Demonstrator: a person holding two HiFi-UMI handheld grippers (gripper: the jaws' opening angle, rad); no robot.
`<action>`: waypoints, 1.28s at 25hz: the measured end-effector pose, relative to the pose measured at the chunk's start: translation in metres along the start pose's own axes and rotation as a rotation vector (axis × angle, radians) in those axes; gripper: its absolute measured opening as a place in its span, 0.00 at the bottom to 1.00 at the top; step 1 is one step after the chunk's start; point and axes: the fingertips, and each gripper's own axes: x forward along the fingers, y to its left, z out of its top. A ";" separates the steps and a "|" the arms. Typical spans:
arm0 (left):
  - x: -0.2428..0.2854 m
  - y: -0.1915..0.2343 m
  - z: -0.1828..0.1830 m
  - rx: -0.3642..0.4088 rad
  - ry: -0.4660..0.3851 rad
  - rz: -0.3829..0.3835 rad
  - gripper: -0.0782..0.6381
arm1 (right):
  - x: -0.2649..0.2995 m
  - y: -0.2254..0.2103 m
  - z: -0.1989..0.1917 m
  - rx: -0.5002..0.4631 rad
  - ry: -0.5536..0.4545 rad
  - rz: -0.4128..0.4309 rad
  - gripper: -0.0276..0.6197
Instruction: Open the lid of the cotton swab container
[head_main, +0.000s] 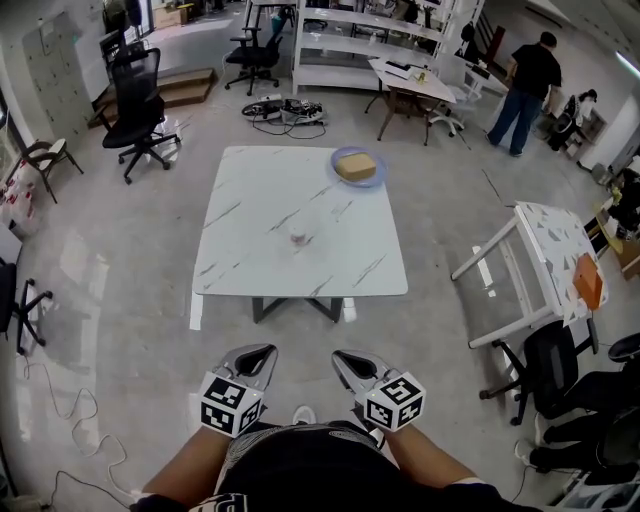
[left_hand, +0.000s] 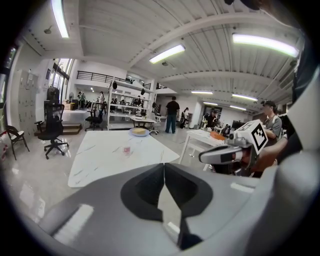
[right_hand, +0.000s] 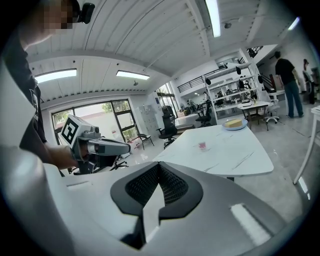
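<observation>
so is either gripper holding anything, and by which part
Nothing is held: left gripper and right gripper are both shut and empty, short of the table.

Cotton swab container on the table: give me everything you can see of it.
The small clear cotton swab container sits on the white marble-look table, near its middle. It looks pinkish in the gripper views. Nothing but the tabletop touches it. Its lid is too small to make out.
</observation>
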 end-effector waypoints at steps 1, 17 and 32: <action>0.002 -0.001 0.001 0.001 0.001 0.002 0.19 | 0.000 -0.001 0.001 0.000 0.000 0.006 0.04; 0.017 0.007 0.001 -0.006 0.024 0.013 0.19 | 0.008 -0.016 -0.004 0.017 0.010 0.020 0.04; 0.061 0.052 0.026 -0.015 0.032 0.008 0.19 | 0.050 -0.058 0.014 0.042 0.036 -0.002 0.04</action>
